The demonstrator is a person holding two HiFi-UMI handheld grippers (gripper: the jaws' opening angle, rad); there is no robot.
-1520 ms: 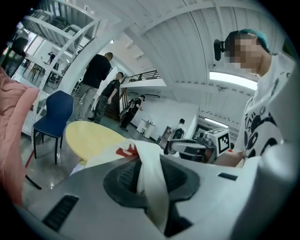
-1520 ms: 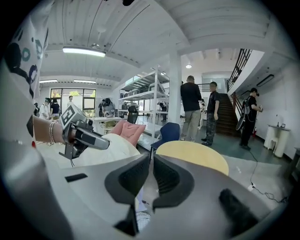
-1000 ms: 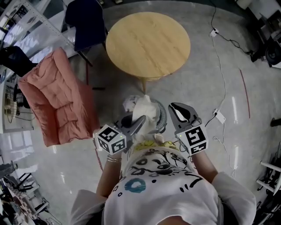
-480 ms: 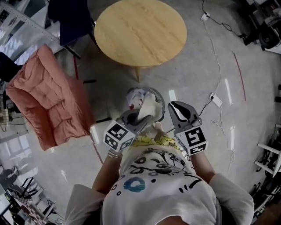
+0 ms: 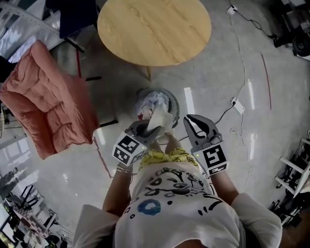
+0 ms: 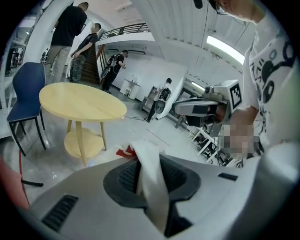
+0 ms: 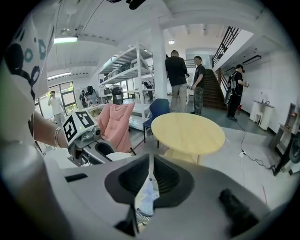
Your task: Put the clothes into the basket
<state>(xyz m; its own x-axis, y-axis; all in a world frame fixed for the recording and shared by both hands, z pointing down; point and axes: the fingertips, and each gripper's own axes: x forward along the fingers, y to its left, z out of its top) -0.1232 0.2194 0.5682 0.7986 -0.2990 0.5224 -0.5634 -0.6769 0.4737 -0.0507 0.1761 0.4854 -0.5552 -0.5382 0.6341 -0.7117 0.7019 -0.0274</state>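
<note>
A round grey mesh basket (image 5: 171, 100) stands on the floor just ahead of me, with a heap of pale clothes (image 5: 149, 102) in it. My left gripper (image 5: 147, 128) is shut on a white cloth (image 5: 160, 117) that hangs over the near rim of the basket. In the left gripper view the same white cloth (image 6: 152, 180) is pinched between the dark pads. My right gripper (image 5: 193, 122) is beside the basket's right edge, shut, with nothing held. Through the narrow gap of the right gripper (image 7: 150, 161), clothes (image 7: 146, 196) show below.
A round wooden table (image 5: 154, 29) stands beyond the basket. A pink quilt (image 5: 46, 109) hangs at the left, with a blue chair (image 5: 77, 14) behind it. A power strip (image 5: 238, 105) and cables lie on the floor at the right. Several people stand far off.
Both grippers have sunk toward the basket. The white cloth in the left gripper now hangs lower, over the basket's near rim. The jaws look the same.
</note>
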